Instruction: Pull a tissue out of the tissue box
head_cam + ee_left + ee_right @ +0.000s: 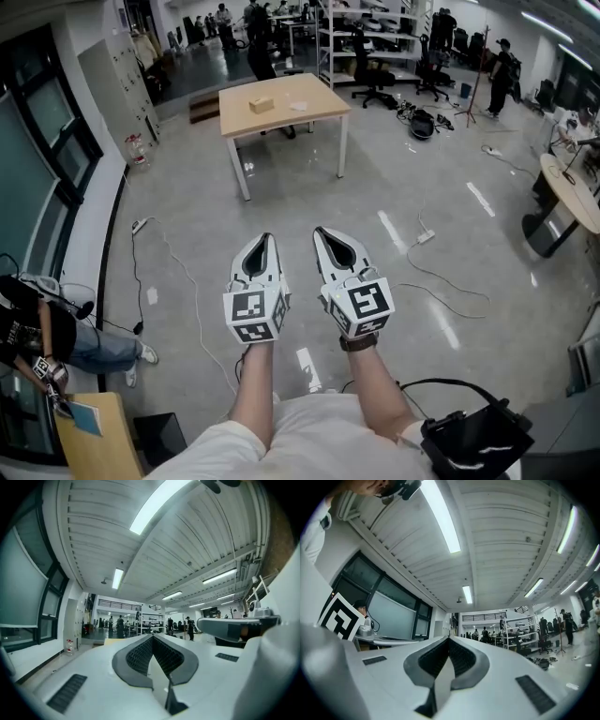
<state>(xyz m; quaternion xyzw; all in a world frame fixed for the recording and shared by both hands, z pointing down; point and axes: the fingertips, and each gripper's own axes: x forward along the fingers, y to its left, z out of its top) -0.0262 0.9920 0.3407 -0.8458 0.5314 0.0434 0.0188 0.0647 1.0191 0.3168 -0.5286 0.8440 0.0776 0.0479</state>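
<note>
A small tan tissue box point(261, 104) sits on a light wooden table point(314, 94) far ahead across the floor, with a small white item point(298, 106) beside it. Both grippers are held side by side in front of me, well short of that table. The left gripper point(265, 239) points forward with its jaws together and nothing between them; in its own view the left gripper point(152, 637) shows only room beyond the closed tips. My right gripper point(321, 232) is likewise shut and empty, and the right gripper point(449, 639) aims slightly upward toward the ceiling lights.
Grey glossy floor lies between me and the table, crossed by cables point(441, 281). A seated person point(42, 333) is at the left by a desk point(89, 427). Shelving point(370, 37), office chairs and people stand at the back. A curved desk point(572, 192) is at the right.
</note>
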